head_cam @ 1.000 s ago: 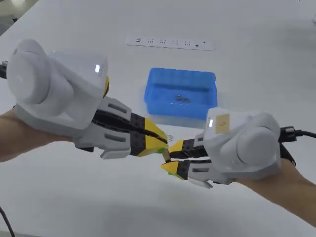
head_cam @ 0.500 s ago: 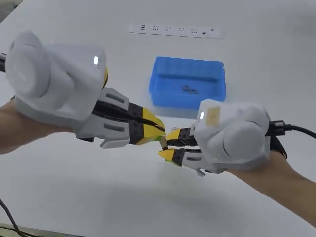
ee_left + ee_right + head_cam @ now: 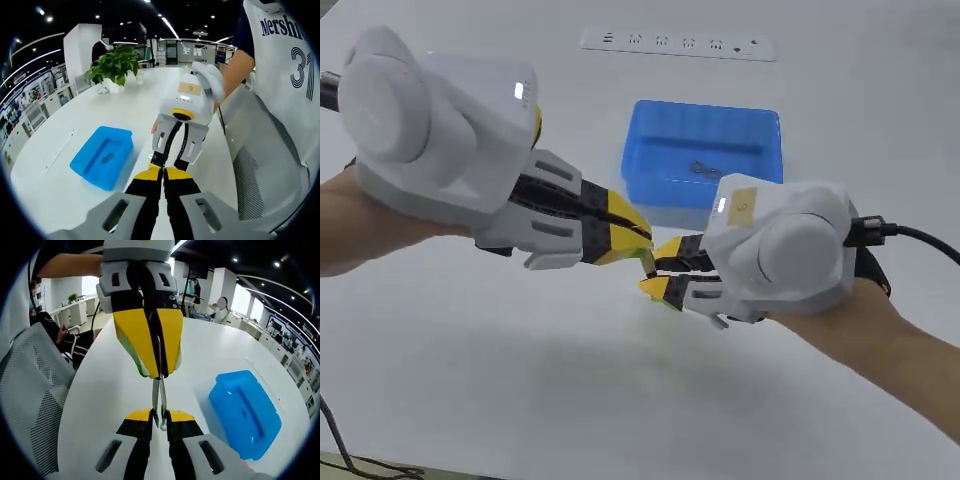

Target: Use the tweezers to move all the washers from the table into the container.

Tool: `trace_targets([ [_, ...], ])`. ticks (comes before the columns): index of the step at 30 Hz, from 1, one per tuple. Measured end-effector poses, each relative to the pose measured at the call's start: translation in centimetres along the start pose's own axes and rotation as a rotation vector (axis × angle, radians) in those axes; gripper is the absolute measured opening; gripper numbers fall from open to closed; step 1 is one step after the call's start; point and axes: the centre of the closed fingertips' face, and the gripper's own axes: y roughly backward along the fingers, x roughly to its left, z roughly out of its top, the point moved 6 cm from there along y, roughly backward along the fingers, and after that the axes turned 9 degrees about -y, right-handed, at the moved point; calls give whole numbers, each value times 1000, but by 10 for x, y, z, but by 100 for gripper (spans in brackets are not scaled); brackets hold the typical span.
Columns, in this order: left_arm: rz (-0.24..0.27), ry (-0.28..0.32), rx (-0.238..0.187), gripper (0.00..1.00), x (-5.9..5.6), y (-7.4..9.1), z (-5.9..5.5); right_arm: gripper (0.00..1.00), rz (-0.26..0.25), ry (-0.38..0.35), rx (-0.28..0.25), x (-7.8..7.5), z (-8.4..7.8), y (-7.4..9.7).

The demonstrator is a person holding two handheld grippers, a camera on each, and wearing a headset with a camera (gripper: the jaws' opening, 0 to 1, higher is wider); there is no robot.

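Observation:
My left gripper [image 3: 642, 250] comes in from the left, shut on the thin metal tweezers [image 3: 159, 390], which stick out of its yellow jaws. The tweezers' far end lies between the jaws of my right gripper [image 3: 655, 272], which faces the left one tip to tip and is closed on them. In the left gripper view my left gripper [image 3: 163, 173] meets the right gripper [image 3: 182, 107] head on. The blue container [image 3: 760, 135] stands just behind both, with small washers [image 3: 705, 170] on its floor. The grippers hide the table under them.
A white power strip [image 3: 675, 43] lies at the table's far edge behind the container. The right gripper's black cable [image 3: 920, 240] trails off to the right. White table [image 3: 520, 380] stretches in front. A person's torso [image 3: 285, 80] stands close by the table.
The two grippers stay tip to tip on the tweezers. The right gripper has edged a little left and up towards the left one. A washer seen under the tips earlier is now hidden.

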Motion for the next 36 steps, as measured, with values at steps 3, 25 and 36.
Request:
trace_targets([
  [3,-4,1,-3,6,0,-1,0,12,-5,-5,-2,-2,0,0],
  [25,-18,19,3,6,1,-8,-1,12,5,-49,-6,-3,-6,-5],
  [36,-31,55,-3,6,2,-12,-1,12,8,-50,5,-4,-10,-6],
])
